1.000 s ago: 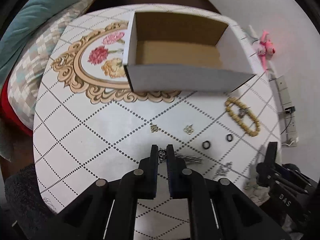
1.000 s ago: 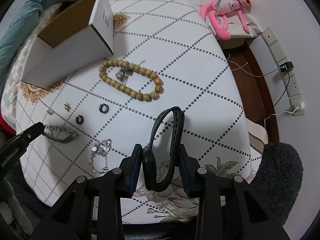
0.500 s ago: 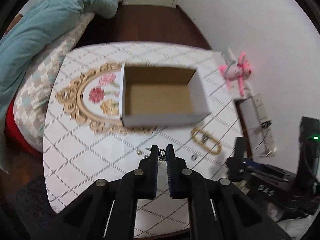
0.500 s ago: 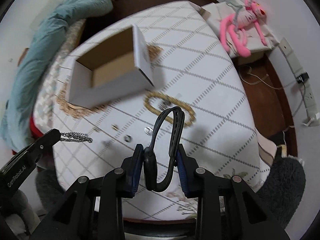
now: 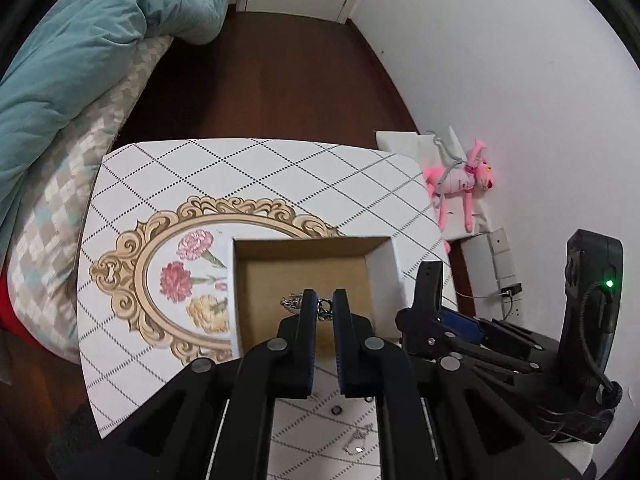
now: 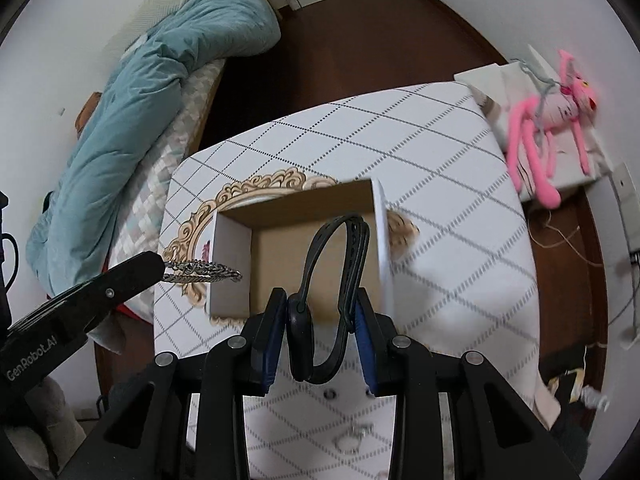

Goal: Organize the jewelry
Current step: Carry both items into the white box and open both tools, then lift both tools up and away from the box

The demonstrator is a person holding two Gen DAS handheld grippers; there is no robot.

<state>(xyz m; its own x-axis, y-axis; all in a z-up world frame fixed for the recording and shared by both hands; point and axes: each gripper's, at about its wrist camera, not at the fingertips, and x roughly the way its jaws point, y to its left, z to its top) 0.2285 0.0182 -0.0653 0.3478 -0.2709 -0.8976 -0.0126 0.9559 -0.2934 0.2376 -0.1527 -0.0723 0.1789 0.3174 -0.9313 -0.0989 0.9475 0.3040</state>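
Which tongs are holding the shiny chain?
The left tongs pinch the silver chain. The right tongs grip a black band instead.

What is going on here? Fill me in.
A person with a handheld gripper in each hand is sorting jewelry into an open cardboard box on a patterned table. The left gripper is shut on a silver chain, held at the box's left wall. The right gripper is shut on a black band above the box. Small rings and other pieces lie on the table nearer the cameras.
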